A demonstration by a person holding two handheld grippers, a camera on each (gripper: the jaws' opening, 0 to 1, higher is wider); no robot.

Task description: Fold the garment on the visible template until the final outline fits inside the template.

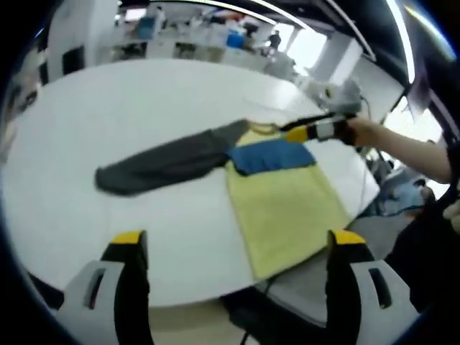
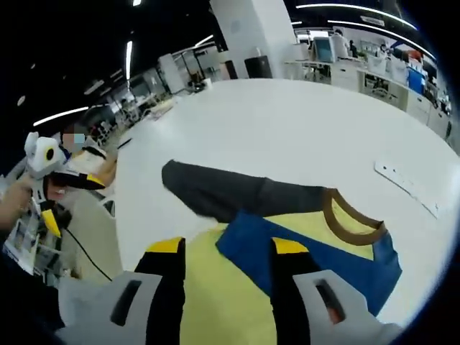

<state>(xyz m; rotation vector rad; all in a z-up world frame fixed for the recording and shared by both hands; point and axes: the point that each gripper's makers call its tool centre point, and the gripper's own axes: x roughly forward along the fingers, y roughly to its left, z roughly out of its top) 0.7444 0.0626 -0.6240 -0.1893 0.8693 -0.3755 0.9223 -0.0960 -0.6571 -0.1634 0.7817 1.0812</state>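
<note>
While the garment (image 1: 237,162) lies at the table's (image 1: 144,93) near edge, grey sleeve (image 1: 162,162) outstretched, the right gripper (image 2: 224,248) hovers nearer, seemingly empty and parted; the left gripper (image 1: 233,241), released, stands well apart.

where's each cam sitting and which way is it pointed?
Left gripper view: rides the left gripper, held off the white table edge, looking across at the yellow garment; the right gripper and the person's hand come in from the right.
Right gripper view: rides the right gripper, low over the garment's brown collar and grey sleeve; left gripper at far left.
Shared: garment, blue sleeve, table.
</note>
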